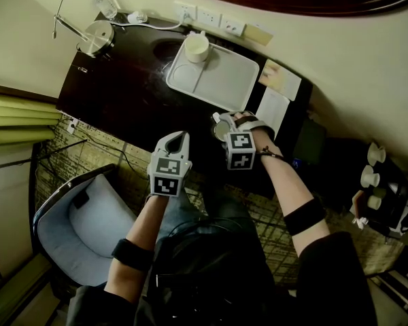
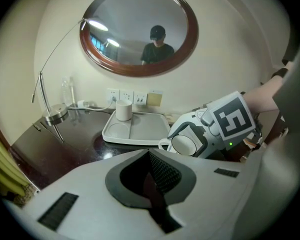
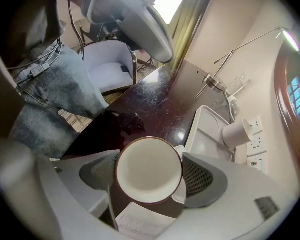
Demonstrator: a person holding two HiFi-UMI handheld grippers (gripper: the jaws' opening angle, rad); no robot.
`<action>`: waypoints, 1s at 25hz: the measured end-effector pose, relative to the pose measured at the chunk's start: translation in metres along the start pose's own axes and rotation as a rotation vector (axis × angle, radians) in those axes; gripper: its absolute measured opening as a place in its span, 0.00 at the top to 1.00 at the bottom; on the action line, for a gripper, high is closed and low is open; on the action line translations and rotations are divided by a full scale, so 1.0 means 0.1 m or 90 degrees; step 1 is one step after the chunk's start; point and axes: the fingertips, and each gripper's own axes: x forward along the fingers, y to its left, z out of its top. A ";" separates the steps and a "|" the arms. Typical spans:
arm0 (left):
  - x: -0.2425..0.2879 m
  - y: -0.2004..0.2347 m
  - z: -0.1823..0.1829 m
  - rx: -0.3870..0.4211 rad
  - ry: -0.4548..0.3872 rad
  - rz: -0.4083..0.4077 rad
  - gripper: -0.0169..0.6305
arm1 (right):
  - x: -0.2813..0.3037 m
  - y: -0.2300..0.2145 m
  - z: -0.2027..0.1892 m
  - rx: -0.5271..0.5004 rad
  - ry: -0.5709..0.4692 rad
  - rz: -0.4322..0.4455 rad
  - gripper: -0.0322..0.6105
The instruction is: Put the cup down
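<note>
A white cup (image 3: pixel 149 170) with a thin brown rim sits between the jaws of my right gripper (image 3: pixel 151 176), which is shut on it; the left pad touches its side and its handle lies by the right pad. The gripper points steeply down over the near right part of the dark table (image 1: pixel 129 87). In the head view the cup (image 1: pixel 221 126) shows just past the right gripper (image 1: pixel 226 123). From the left gripper view the cup (image 2: pixel 187 145) is seen side-on in the right gripper (image 2: pixel 210 129). My left gripper (image 1: pixel 179 136) is shut and empty at the table's front edge.
A white tray (image 1: pixel 217 77) lies at the back with another white cup (image 1: pixel 196 46) on its far corner. A desk lamp (image 1: pixel 95 38) and a glass bottle (image 1: pixel 105 4) stand at the back left. Papers (image 1: pixel 275 107) lie right of the tray. A chair (image 1: pixel 81 229) stands below left.
</note>
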 end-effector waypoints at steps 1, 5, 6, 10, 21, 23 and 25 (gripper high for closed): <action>-0.01 0.01 0.00 0.000 0.000 0.001 0.97 | -0.04 -0.03 0.02 0.012 -0.005 -0.006 0.32; -0.05 0.03 0.03 0.003 -0.002 0.004 0.97 | -0.21 -0.16 0.14 0.061 -0.026 -0.031 0.32; -0.05 0.04 0.04 0.005 -0.001 0.005 0.97 | -0.26 -0.18 0.18 0.072 -0.029 -0.033 0.32; -0.08 0.14 0.08 0.013 0.002 0.010 0.97 | -0.42 -0.35 0.34 0.113 -0.046 -0.053 0.32; 0.04 0.72 0.29 0.030 0.008 -0.001 0.97 | -0.30 -1.19 0.77 0.123 -0.051 -0.088 0.32; 0.12 0.84 0.35 0.037 0.008 -0.006 0.97 | -0.21 -1.37 0.82 0.118 -0.048 -0.090 0.32; 0.19 0.96 0.42 0.042 0.006 -0.009 0.97 | -0.12 -1.55 0.88 0.118 -0.047 -0.092 0.32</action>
